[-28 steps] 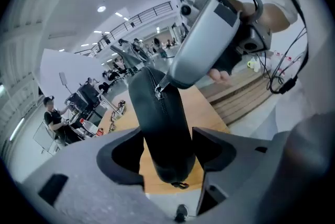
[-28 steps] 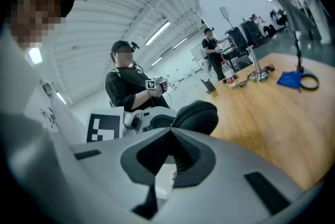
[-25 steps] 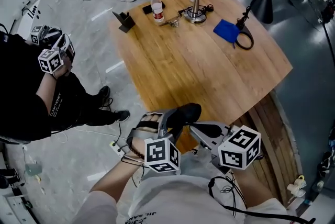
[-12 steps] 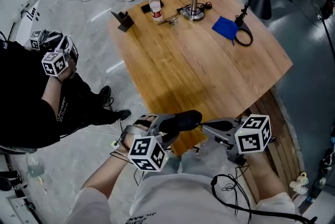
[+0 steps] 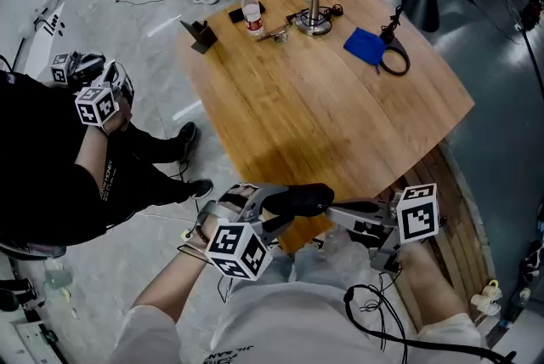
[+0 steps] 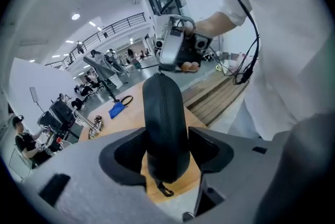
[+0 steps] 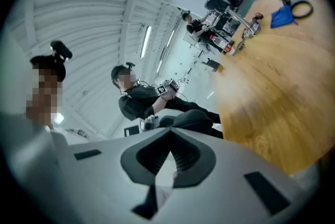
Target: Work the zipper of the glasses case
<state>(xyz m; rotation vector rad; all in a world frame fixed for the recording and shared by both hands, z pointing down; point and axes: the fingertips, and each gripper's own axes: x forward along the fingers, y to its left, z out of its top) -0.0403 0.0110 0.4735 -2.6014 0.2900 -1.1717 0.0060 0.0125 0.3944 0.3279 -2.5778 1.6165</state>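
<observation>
Risk first. My left gripper (image 6: 166, 152) has just been closing, and the glasses case (image 6: 163, 113) sits between its jaws with the pads pressed on both flanks. The shell there is rounded and smooth-looking, so a hard tug along the zipper (image 6: 166, 105) could twist or slide the case out, I'd judge. It is held in the air over the near edge of the table (image 5: 340, 99) and rests on nothing, so a slip likely sends it to the floor.

My right gripper (image 7: 170, 130) has its jaws fully together, tips right at the far end of the case. I cannot tell whether a pull tab is pinched between them; it is too small to make out. If nothing is caught, the next pull just skids off. If something is caught, dragging off the line of the track could jam the slider or lever the case sideways in my left grip. The two grippers stand close, so little travel looks available before they crowd each other.

The case is black, oblong and domed, with a matte, hard-shell look. It points away from my left gripper toward my right one. The zipper seam runs lengthwise along the upper ridge and looks shut over the whole visible stretch. A small dark loop (image 6: 165, 190) hangs off the near end below my left jaws.
</observation>
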